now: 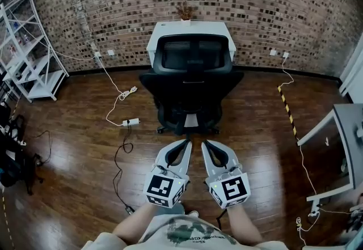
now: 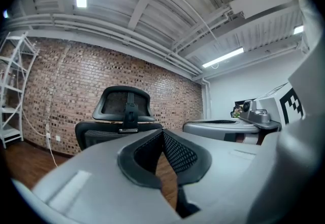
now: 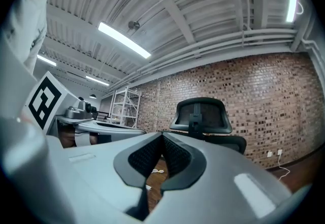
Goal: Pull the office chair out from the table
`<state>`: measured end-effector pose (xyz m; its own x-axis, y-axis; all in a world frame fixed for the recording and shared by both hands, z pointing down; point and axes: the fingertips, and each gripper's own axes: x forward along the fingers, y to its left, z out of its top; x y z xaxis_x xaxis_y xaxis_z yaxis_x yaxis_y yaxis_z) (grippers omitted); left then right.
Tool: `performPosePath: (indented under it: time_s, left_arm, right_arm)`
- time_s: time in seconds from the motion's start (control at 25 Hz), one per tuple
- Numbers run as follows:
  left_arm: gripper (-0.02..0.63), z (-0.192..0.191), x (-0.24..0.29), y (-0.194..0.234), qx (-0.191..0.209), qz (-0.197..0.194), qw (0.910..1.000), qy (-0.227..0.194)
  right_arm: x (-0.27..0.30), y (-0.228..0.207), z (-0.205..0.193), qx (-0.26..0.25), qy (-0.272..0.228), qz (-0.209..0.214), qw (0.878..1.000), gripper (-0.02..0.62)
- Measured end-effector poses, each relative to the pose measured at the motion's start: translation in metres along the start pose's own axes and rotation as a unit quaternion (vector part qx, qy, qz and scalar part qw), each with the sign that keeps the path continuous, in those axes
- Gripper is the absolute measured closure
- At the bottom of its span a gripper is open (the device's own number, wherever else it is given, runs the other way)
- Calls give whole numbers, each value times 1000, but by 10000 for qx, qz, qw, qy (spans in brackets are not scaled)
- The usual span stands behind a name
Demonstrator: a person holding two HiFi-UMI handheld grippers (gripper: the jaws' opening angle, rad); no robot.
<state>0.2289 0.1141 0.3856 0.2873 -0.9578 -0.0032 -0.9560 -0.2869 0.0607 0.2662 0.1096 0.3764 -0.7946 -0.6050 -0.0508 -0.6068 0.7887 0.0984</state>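
A black office chair point(image 1: 191, 81) with a mesh back and headrest stands tucked against a small white table point(image 1: 191, 32) by the brick wall, its back turned to me. My left gripper point(image 1: 188, 142) and right gripper point(image 1: 205, 143) are held side by side just short of the chair's base, both shut with nothing between the tips. In the left gripper view the chair point(image 2: 122, 116) rises beyond the shut left gripper point(image 2: 162, 131). The right gripper view shows the chair point(image 3: 203, 119) beyond the shut right gripper point(image 3: 162, 135).
White cables and a power strip point(image 1: 130, 122) lie on the wood floor left of the chair. A white shelving rack point(image 1: 28, 50) stands at the far left. A white desk point(image 1: 340, 141) juts in at the right, beside a yellow-black floor strip point(image 1: 286, 110).
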Motion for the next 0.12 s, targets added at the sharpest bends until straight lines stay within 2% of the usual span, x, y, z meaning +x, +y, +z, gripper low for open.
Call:
performPosePath:
  time_s: [0.12]
  left_arm:
    - [589, -1, -4, -15, -6, 29, 10000, -1]
  right_arm:
    - [-16, -1, 0, -15, 6, 29, 10000, 595]
